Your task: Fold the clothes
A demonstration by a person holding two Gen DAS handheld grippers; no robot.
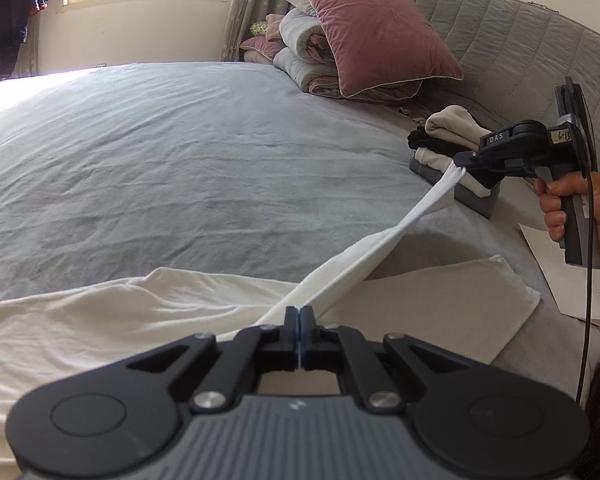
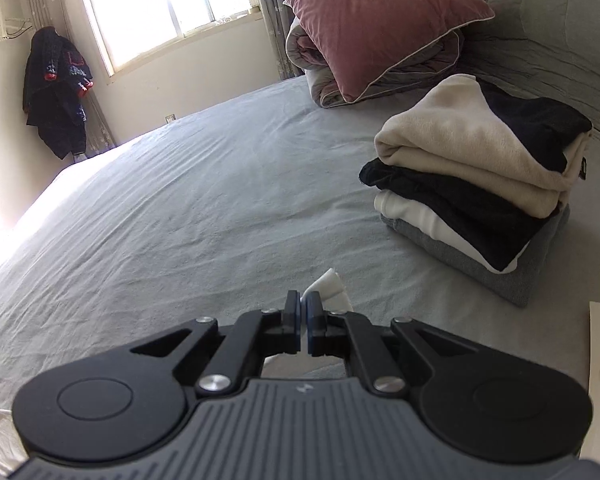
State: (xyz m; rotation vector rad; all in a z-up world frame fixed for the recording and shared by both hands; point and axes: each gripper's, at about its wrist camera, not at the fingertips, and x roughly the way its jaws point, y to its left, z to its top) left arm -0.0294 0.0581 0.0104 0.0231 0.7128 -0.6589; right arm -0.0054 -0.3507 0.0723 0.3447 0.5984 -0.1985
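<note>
A white garment (image 1: 112,320) lies on the near part of the grey bed (image 1: 180,160). My left gripper (image 1: 299,312) is shut on one part of its edge. My right gripper (image 1: 460,160) is shut on another part, lifted to the right, so a taut white strip (image 1: 380,240) runs between them. In the right wrist view my right gripper (image 2: 302,305) is shut with a white corner of the garment (image 2: 330,286) sticking out past the fingertips.
A stack of folded clothes (image 2: 480,184) sits on the bed at the right, also seen in the left wrist view (image 1: 448,140). A pink pillow (image 1: 372,28) on rolled quilts leans by the grey headboard (image 1: 520,40). Paper (image 1: 572,272) lies at the right edge.
</note>
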